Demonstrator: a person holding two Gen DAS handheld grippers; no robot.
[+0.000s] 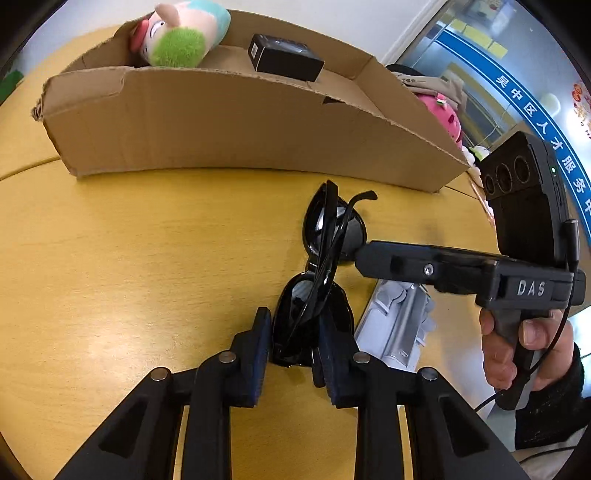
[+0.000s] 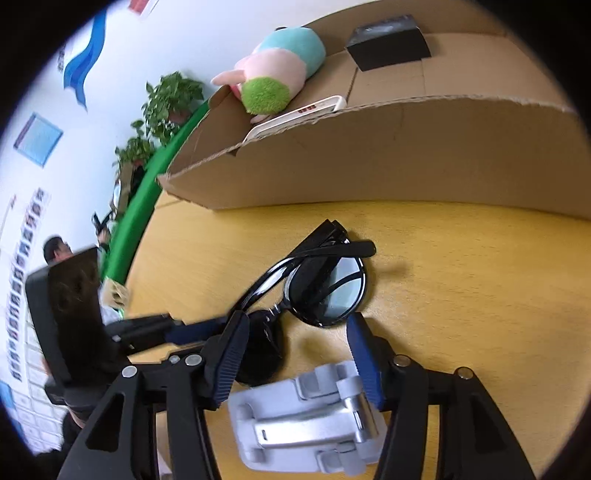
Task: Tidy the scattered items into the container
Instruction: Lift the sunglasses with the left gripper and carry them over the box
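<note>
Black folded sunglasses (image 1: 325, 258) lie on the yellow table, also in the right wrist view (image 2: 317, 284). My left gripper (image 1: 295, 343) has its pads on both sides of the near lens, closed on it. My right gripper (image 2: 295, 354) is open, with its jaws wide, right behind the sunglasses and over a grey folding stand (image 2: 310, 417); it shows from the side in the left wrist view (image 1: 365, 254). The cardboard box (image 1: 221, 122) behind holds a plush toy (image 1: 181, 33), a black box (image 1: 284, 57) and a white device (image 2: 295, 118).
The grey stand (image 1: 395, 325) lies right of the sunglasses. A pink toy (image 1: 443, 114) sits beyond the box's right end. Potted plants (image 2: 166, 107) and a seated person (image 2: 57, 249) are off the table's left edge.
</note>
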